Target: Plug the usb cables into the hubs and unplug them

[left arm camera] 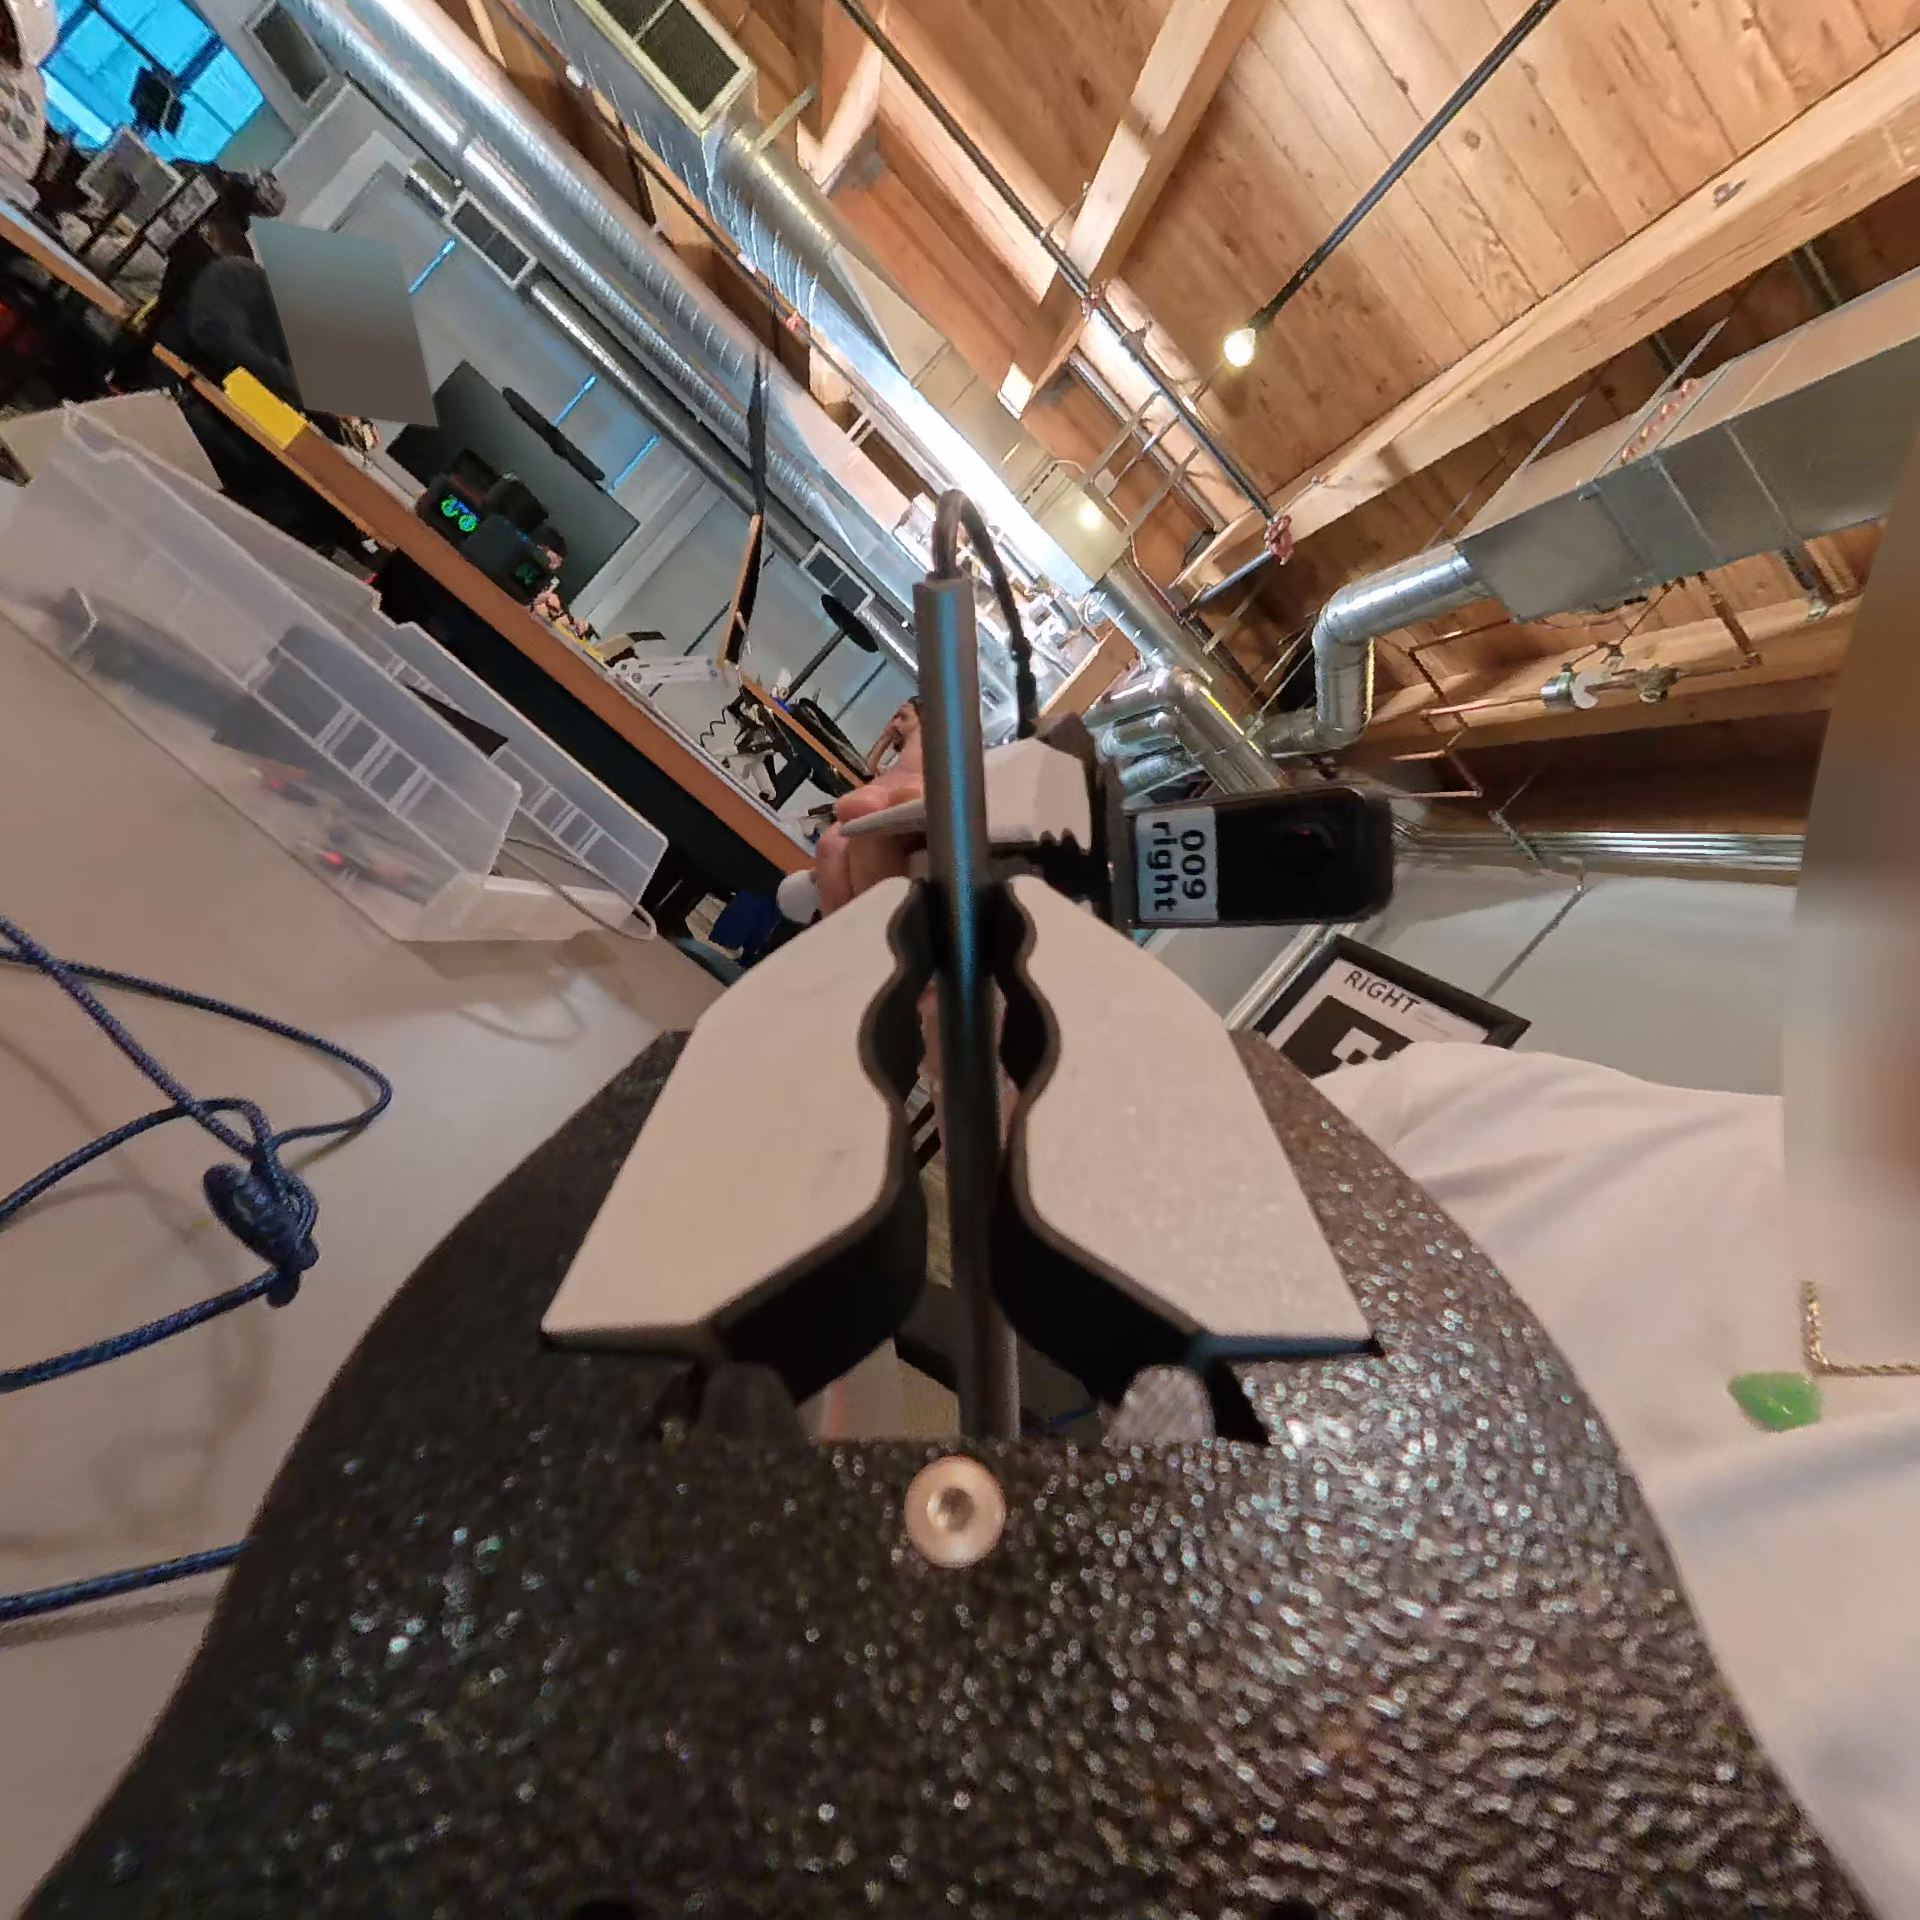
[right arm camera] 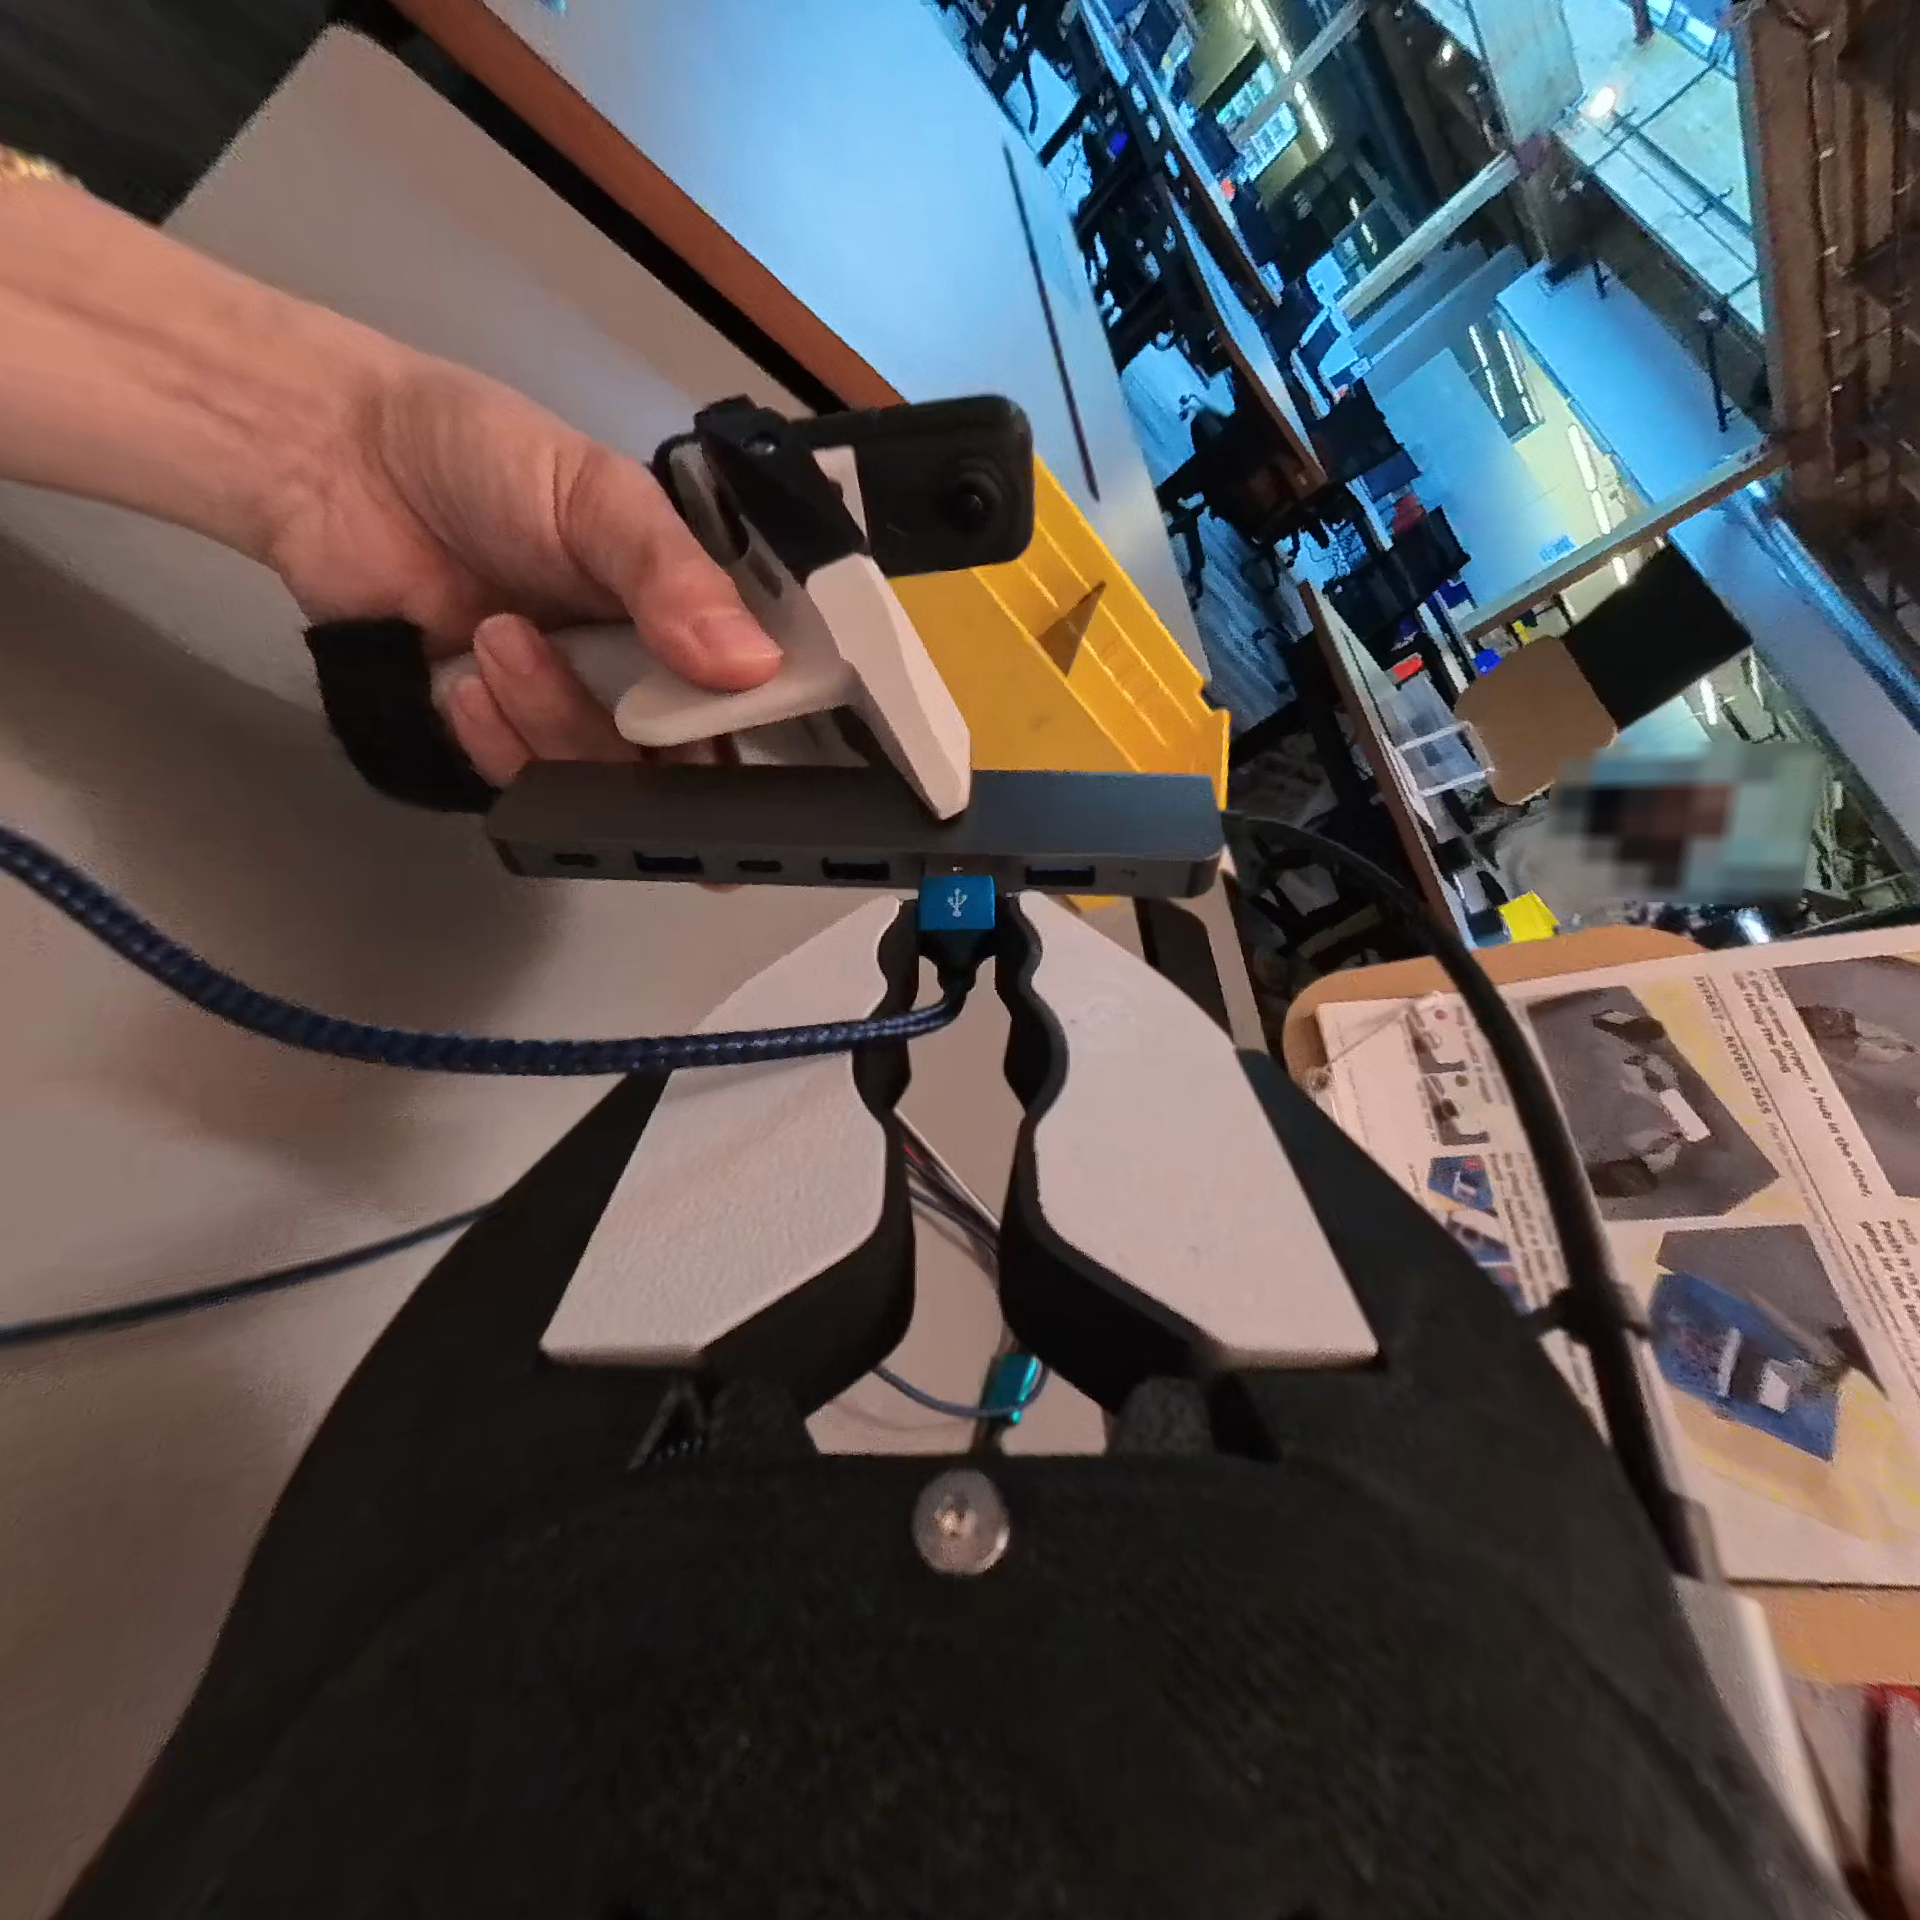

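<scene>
A slim grey USB hub is held level above the table, its row of ports facing my right gripper. My left gripper is shut on the hub, which shows edge-on as a thin dark bar in the left wrist view. A hand holds that gripper in the right wrist view. My right gripper is shut on a blue USB plug, whose front end meets a port near the hub's middle. Its blue braided cable trails off to the left. The right gripper also shows behind the hub.
Clear plastic organiser boxes stand on the table to the left, with loops of blue cable nearer. A yellow bin sits behind the hub. A clipboard with a printed sheet lies to the right, crossed by the hub's black cable.
</scene>
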Tool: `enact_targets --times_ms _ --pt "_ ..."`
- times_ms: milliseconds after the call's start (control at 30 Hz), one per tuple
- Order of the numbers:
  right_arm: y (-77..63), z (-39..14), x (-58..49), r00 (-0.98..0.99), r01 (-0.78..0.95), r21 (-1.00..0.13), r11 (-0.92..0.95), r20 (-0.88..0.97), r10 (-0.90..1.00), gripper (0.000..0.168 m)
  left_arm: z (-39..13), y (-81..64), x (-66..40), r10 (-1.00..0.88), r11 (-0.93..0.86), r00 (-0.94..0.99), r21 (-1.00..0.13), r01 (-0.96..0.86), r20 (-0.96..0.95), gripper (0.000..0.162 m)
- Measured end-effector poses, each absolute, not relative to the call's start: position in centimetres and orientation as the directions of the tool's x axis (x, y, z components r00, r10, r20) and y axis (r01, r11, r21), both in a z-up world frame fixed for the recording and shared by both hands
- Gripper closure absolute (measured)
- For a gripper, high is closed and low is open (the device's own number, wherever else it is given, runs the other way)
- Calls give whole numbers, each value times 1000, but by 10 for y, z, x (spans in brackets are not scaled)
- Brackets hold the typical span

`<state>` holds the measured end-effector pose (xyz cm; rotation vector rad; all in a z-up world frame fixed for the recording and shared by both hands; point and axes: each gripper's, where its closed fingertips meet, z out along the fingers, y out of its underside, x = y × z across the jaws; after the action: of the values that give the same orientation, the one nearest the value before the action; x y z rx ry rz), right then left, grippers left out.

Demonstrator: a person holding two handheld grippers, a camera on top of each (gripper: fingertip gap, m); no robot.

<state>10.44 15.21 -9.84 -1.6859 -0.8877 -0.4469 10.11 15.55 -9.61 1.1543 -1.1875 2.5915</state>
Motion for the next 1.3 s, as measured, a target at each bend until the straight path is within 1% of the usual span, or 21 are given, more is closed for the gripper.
enact_targets --times_ms 67,167,267,300,367,467,500,567,700,767,1133,1233,1300 --pt "151 -97 109 631 764 -637 -103 704 324 153 -96 153 103 -196 -721 -716 -593 -359 670 152" --pt "147 -91 114 652 738 -669 -91 671 353 153 -92 148 106 -160 -746 -727 -564 -354 668 152" --pt "137 -101 106 609 748 -661 -66 642 466 153 -103 138 101 -163 -674 -739 -620 -401 654 153" --pt "134 -103 106 592 759 -649 -60 647 481 153 -105 134 100 -153 -652 -735 -627 -426 660 153" --pt "128 -105 105 563 774 -630 -58 643 519 153 -107 126 99 -194 -606 -733 -667 -434 652 152" --pt "124 -107 95 541 768 -639 -35 620 568 154 -105 112 94 -202 -534 -743 -708 -462 638 152" --pt "125 -108 92 524 780 -626 -24 630 573 154 -106 106 93 -203 -506 -743 -718 -478 638 152" --pt "126 -108 91 502 803 -596 -29 648 573 153 -106 106 92 -229 -488 -749 -739 -464 622 152" --pt "132 -111 96 508 813 -579 -61 654 560 153 -109 113 95 -252 -507 -735 -733 -454 629 152" --pt "135 -109 97 523 810 -582 -64 670 527 153 -105 118 96 -238 -541 -740 -719 -437 629 152" --pt "129 -108 101 502 845 -524 -108 708 497 153 -103 116 97 -222 -555 -751 -714 -426 621 152" --pt "125 -106 101 505 846 -523 -107 720 476 154 -102 112 98 -264 -538 -754 -740 -402 602 152" --pt "123 -101 101 520 838 -533 -114 720 458 154 -97 112 98 -251 -563 -760 -729 -390 600 152"
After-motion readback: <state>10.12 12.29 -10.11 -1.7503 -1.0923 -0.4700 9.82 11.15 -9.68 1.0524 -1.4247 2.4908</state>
